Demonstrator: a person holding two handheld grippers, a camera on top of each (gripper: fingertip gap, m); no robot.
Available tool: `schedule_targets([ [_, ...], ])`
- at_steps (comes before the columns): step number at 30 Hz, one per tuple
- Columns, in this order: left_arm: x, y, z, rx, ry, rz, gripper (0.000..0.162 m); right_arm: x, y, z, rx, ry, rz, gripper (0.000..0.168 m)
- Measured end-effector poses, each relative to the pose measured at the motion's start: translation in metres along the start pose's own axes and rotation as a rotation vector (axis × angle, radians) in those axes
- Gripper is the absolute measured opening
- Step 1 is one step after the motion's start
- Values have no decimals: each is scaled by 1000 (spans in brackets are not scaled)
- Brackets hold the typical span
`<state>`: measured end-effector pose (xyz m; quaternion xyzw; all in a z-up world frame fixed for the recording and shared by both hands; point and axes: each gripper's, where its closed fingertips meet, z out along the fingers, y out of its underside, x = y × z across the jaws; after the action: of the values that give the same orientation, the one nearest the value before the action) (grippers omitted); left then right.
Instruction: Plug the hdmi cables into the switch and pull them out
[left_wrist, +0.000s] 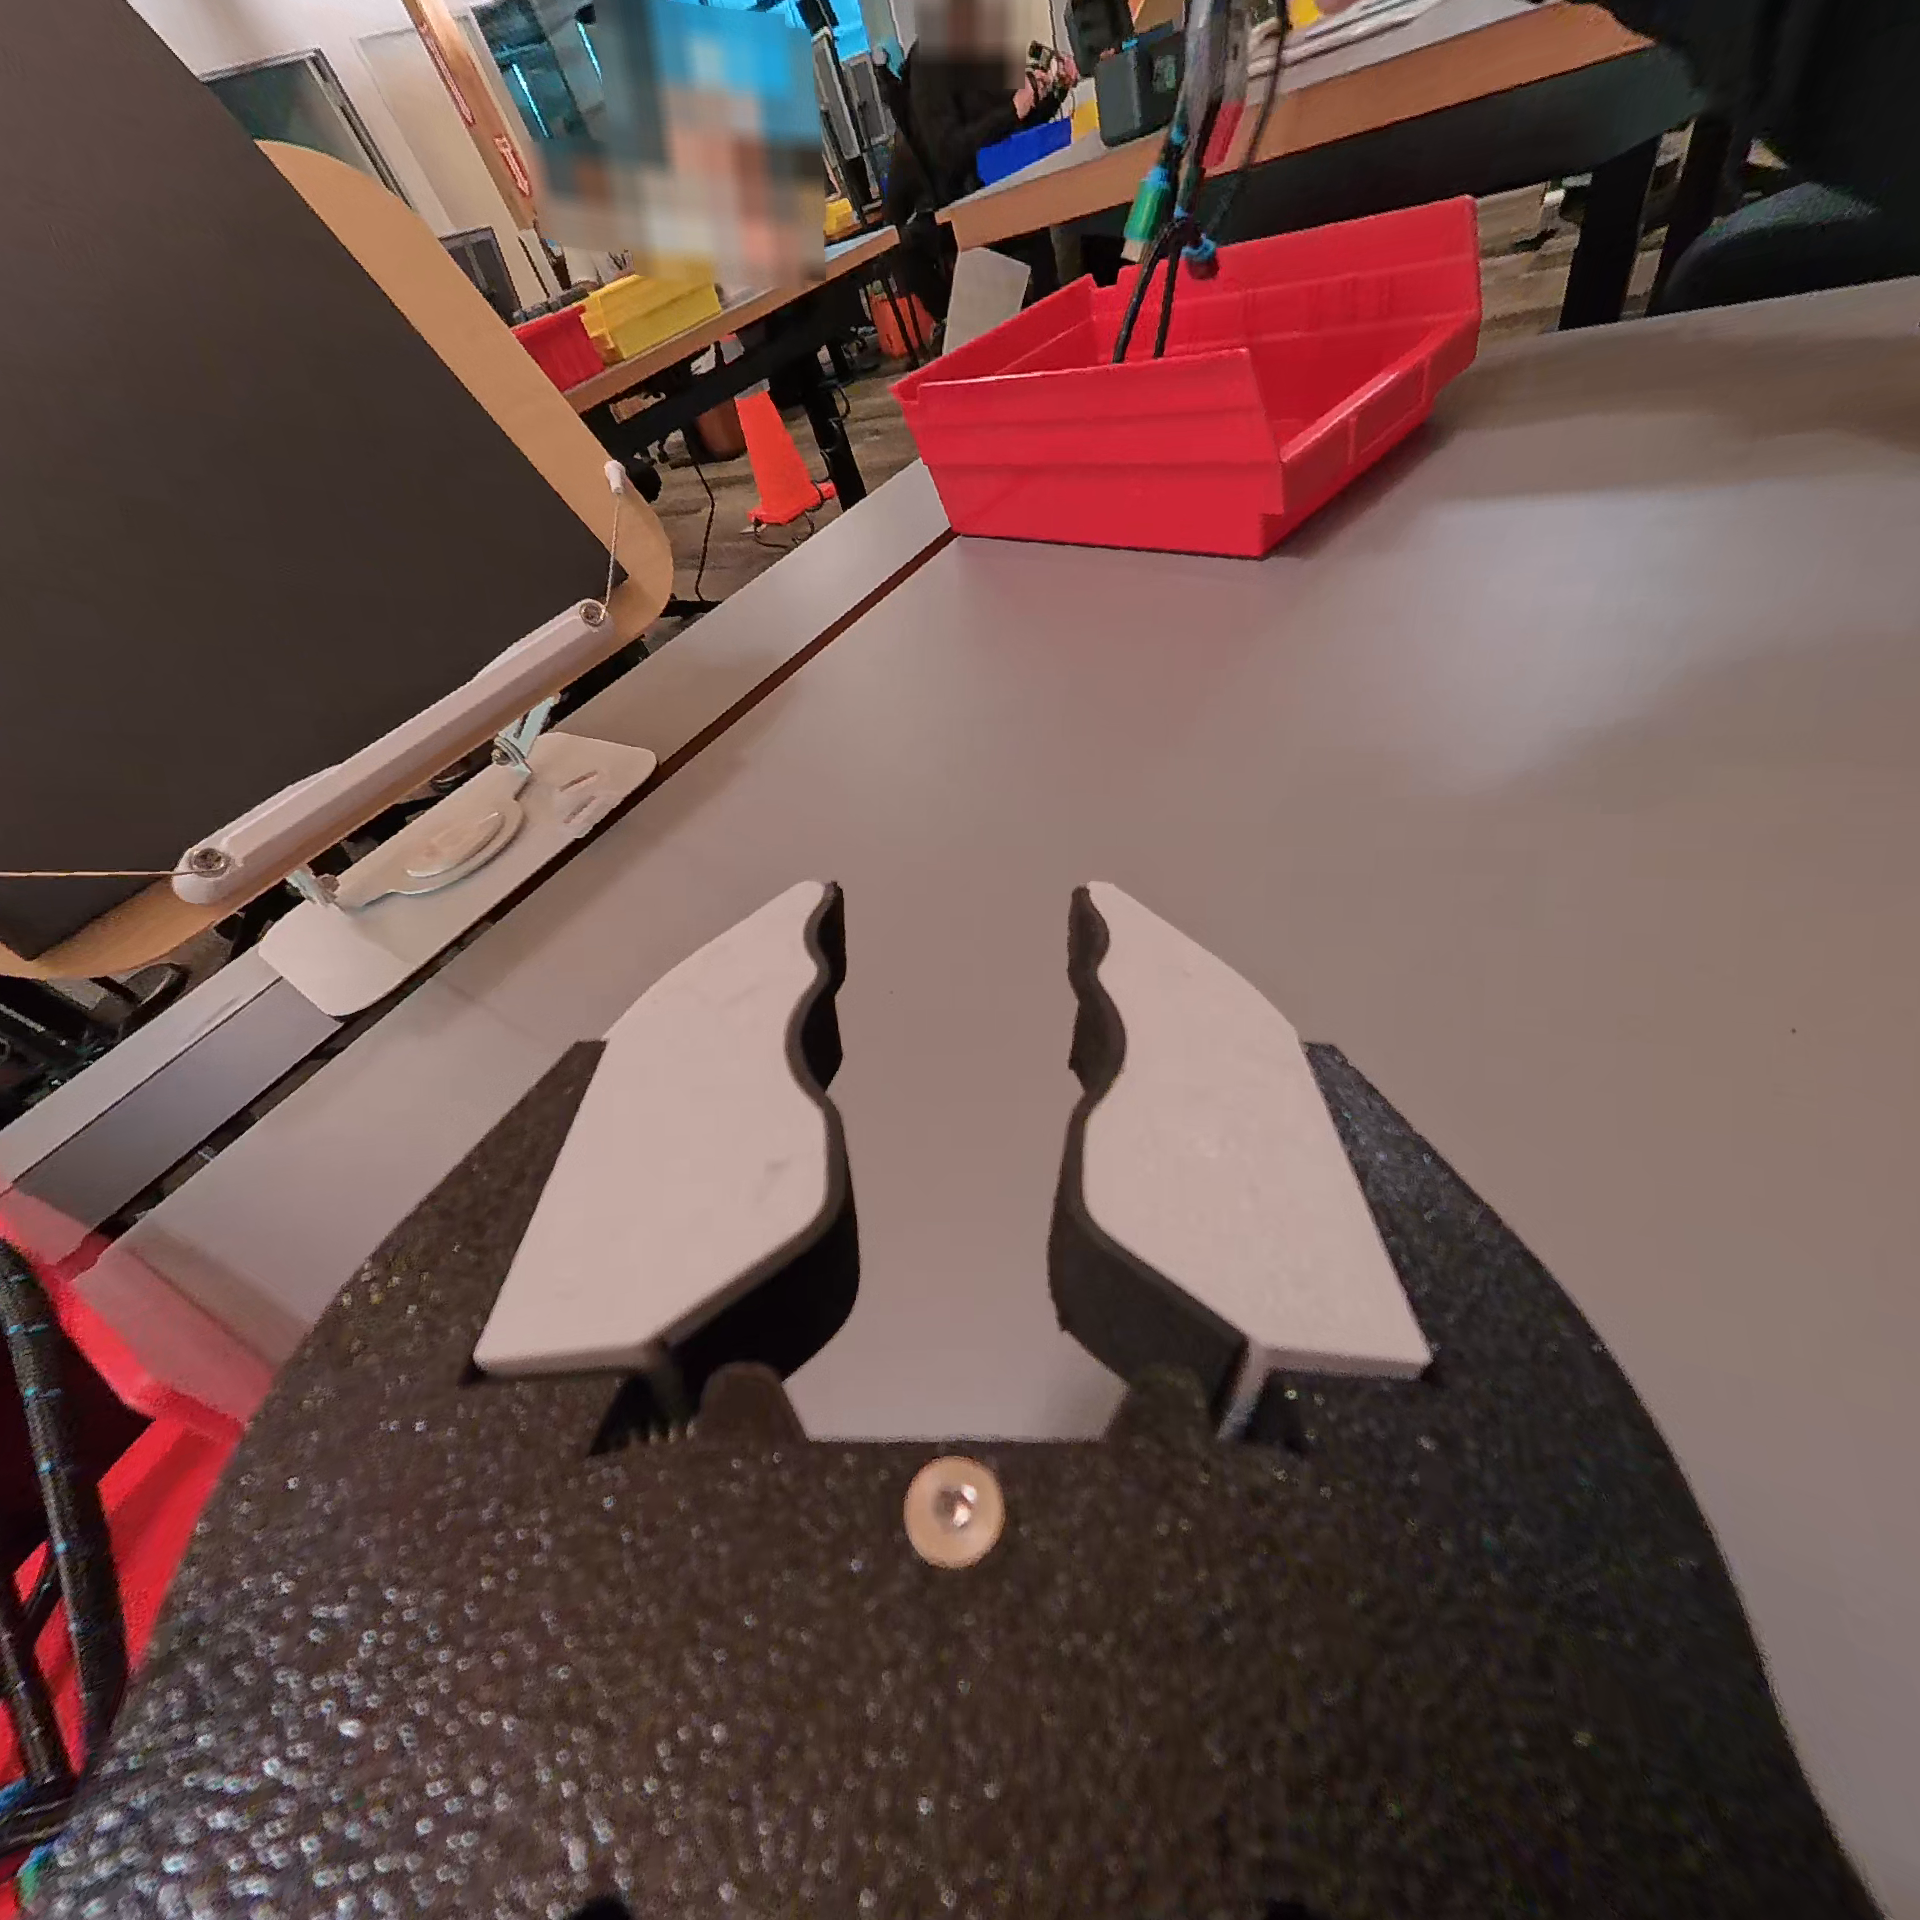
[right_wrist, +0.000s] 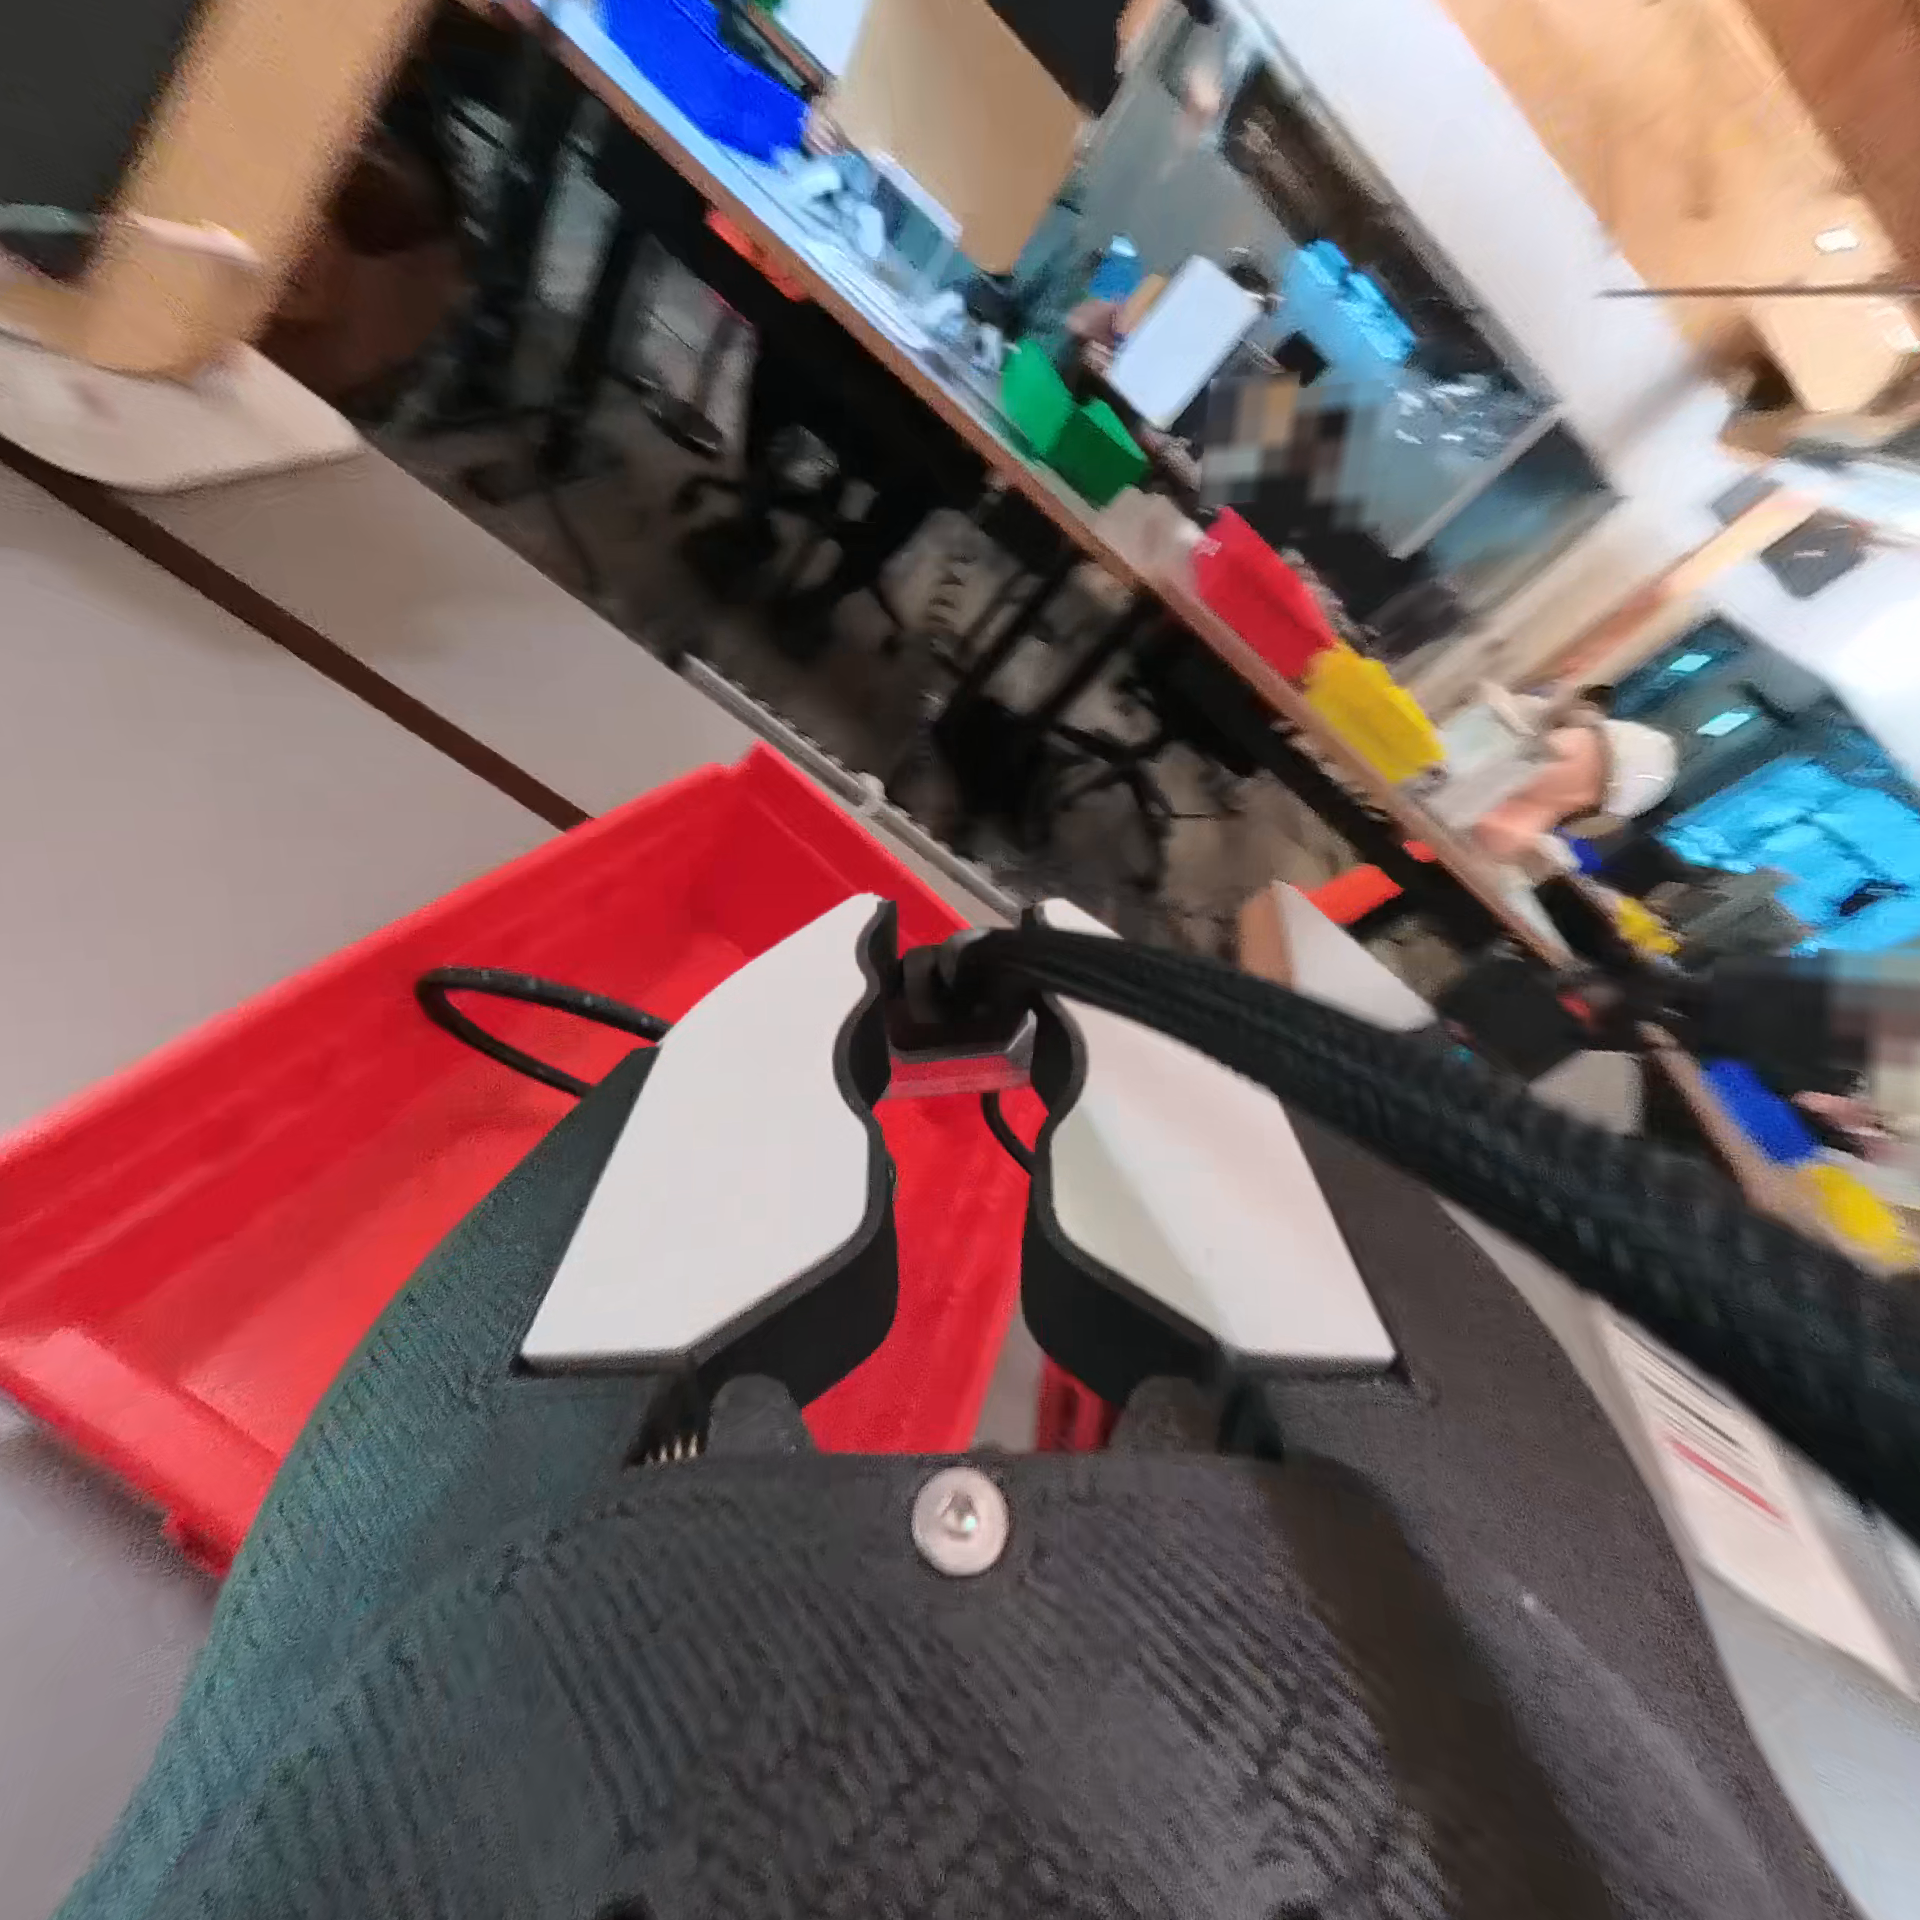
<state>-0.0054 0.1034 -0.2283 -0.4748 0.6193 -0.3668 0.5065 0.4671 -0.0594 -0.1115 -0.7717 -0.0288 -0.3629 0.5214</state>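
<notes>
HDMI cable plug (right_wrist: 951, 1013), black with a red strip along its lower edge, pinched between the tips of the right hand-held gripper (right_wrist: 956, 1023), above the red bin (right_wrist: 436, 1091). Braided black cable (right_wrist: 1455, 1132) running from the plug off to the right and toward the camera, blurred along its length. Thin black cable loop (right_wrist: 520, 1013) lying inside the same bin, just left of the gripper's left finger. Right view tilted and smeared, so finer detail of the plug not readable.

Left hand-held gripper (left_wrist: 956, 925) hovering low over the bare grey table (left_wrist: 1351, 831), jaws spread with nothing between them. Red bin (left_wrist: 1195, 436) farther off near the table's far edge; two thin black cables (left_wrist: 1143, 301) rising out of it toward a bundle with a green connector (left_wrist: 1143, 213) held higher up, at the top of the view. Second red bin (left_wrist: 156, 1455) at the lower left edge, with a braided cable (left_wrist: 62, 1558) beside it. Dark tilted panel (left_wrist: 208, 468) on a white stand (left_wrist: 468, 862) at the left of the table. Orange cone (left_wrist: 779, 457) on the floor beyond. Switch not identifiable in either view.
</notes>
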Motion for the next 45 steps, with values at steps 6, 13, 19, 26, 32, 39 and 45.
schedule_targets([
  [6,4,-1,2,7,15,-4,40,1,-27,17,187,-72,-17,24],
  [13,9,5,6,-21,32,-6,40,-13,10,49,37,-264,19,24],
  [19,10,4,8,-9,49,-28,39,-14,46,45,-227,-376,-66,24],
  [26,18,7,7,-33,92,-44,38,-28,60,28,-475,-500,13,49],
  [32,33,17,9,-94,166,-42,38,-22,64,20,-704,-536,254,76],
  [39,37,18,8,-106,193,-42,38,6,29,26,-479,-422,247,66],
  [45,37,17,9,-88,207,-71,38,6,0,37,-99,-424,495,5],
])
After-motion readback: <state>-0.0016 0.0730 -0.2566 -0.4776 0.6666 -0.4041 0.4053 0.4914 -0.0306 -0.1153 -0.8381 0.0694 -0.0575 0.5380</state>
